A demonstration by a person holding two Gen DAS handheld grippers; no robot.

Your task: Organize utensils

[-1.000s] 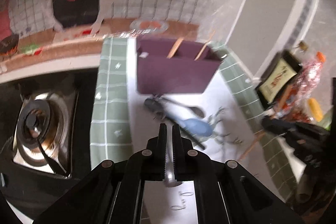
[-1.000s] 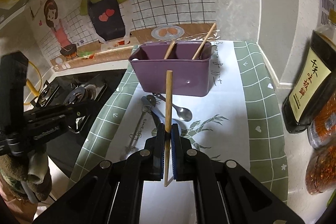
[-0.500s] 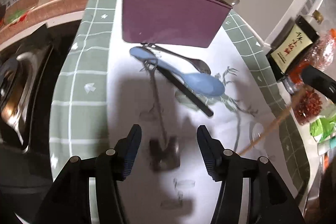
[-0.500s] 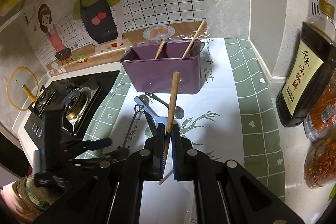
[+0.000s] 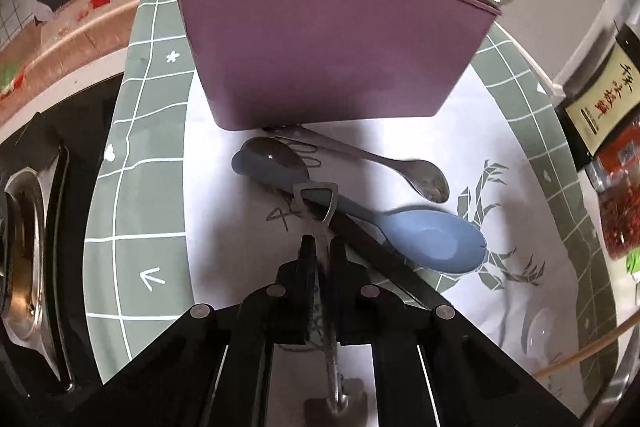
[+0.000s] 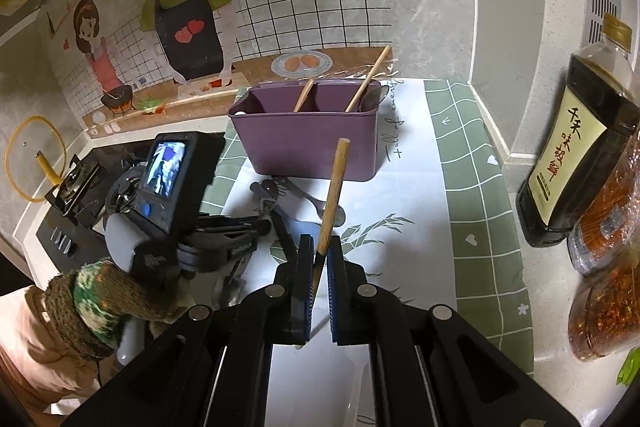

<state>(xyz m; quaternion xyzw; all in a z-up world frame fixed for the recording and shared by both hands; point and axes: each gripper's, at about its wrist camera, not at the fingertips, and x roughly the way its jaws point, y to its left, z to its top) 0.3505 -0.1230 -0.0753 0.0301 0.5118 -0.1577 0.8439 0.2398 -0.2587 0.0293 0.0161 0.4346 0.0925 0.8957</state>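
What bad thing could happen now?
The left gripper is shut on a metal opener whose head lies across the blue spoon and a black utensil. Lifting it might drag them. The right gripper holds a chopstick near one end, so it might swing or slip before reaching the purple box.

A cartoon mural of two cooks covers the far wall. A gas stove sits left, and a green checked mat covers the counter.
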